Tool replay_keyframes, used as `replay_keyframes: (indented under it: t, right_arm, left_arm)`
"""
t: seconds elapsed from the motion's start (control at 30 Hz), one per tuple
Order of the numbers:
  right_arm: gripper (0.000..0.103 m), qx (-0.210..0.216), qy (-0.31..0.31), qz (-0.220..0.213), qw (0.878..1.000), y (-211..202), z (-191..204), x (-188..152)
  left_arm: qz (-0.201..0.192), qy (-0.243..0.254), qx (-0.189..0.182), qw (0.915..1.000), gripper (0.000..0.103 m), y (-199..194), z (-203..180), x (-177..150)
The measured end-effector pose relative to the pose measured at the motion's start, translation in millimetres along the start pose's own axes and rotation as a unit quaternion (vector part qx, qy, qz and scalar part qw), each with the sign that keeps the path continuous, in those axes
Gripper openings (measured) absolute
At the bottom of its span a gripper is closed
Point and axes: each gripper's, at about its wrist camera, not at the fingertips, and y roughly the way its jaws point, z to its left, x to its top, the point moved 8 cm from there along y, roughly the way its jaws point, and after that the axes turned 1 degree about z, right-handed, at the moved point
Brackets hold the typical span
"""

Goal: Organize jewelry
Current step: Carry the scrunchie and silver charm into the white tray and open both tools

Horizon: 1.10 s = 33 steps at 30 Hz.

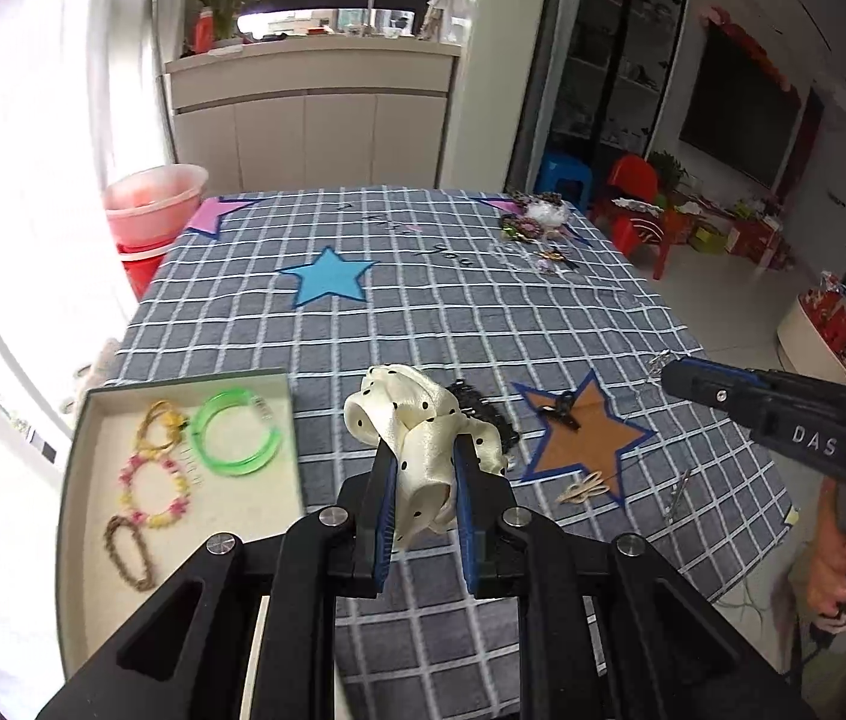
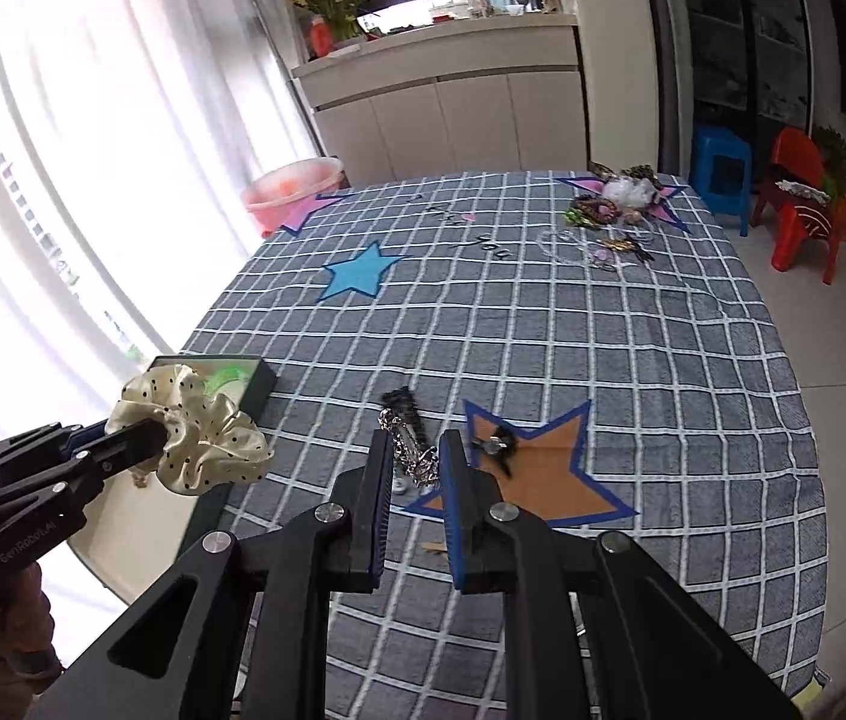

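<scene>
Grey checked cloth with coloured stars [image 1: 483, 324] over worktop. Lower centre of left view: left tool [image 1: 423, 462] clamped on cream polka-dot satin scrunchie [image 1: 417, 420], raised beside open beige jewellery tray [image 1: 93, 420] holding green plastic bangle [image 1: 237, 432]. Lower centre of right view: right tool [image 2: 414, 450] pinching silver chain [image 2: 411, 450].

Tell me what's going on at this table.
A person with a gripper in each hand is sorting jewelry. The left gripper holds a cream dotted scrunchie above the cloth, beside the tray that already holds bracelets and a green bangle. The right gripper holds a silver chain that hangs between its fingers, over the orange star. More pieces lie loose on the cloth.
</scene>
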Motion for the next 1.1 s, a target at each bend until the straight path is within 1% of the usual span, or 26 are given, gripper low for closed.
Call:
replay_keyframes:
  t: [0.17,0.33,0.47,0.73,0.93,1.1]
  right_arm:
    - [0.017,0.018,-0.025,0.005,1.000,4.4,41.6,-0.5]
    - [0.017,0.040,-0.056,0.019,0.997,21.1,90.3,-4.1]
    - [0.017,0.059,-0.075,0.032,0.995,37.6,124.5,-7.4]
    - [0.017,0.092,-0.114,0.059,0.987,75.5,194.4,-14.1]
    - [0.017,0.103,-0.125,0.086,0.983,110.4,220.3,-21.7]
    - [0.017,0.103,-0.122,0.112,0.981,140.0,225.8,-30.1]
  left_arm:
    - [-0.007,-0.024,0.016,0.9996,0.025,-19.3,39.4,-17.6]
    - [-0.004,-0.051,0.037,0.9980,0.025,-30.0,82.1,-38.6]
    - [0.004,-0.070,0.048,0.9964,0.025,-32.7,110.1,-56.5]
    - [0.026,-0.111,0.053,0.9921,0.025,-28.2,152.9,-89.7]
    - [0.051,-0.132,0.061,0.9880,0.025,-11.4,173.0,-111.6]
    - [0.068,-0.144,0.070,0.9848,0.025,4.3,186.5,-119.9]
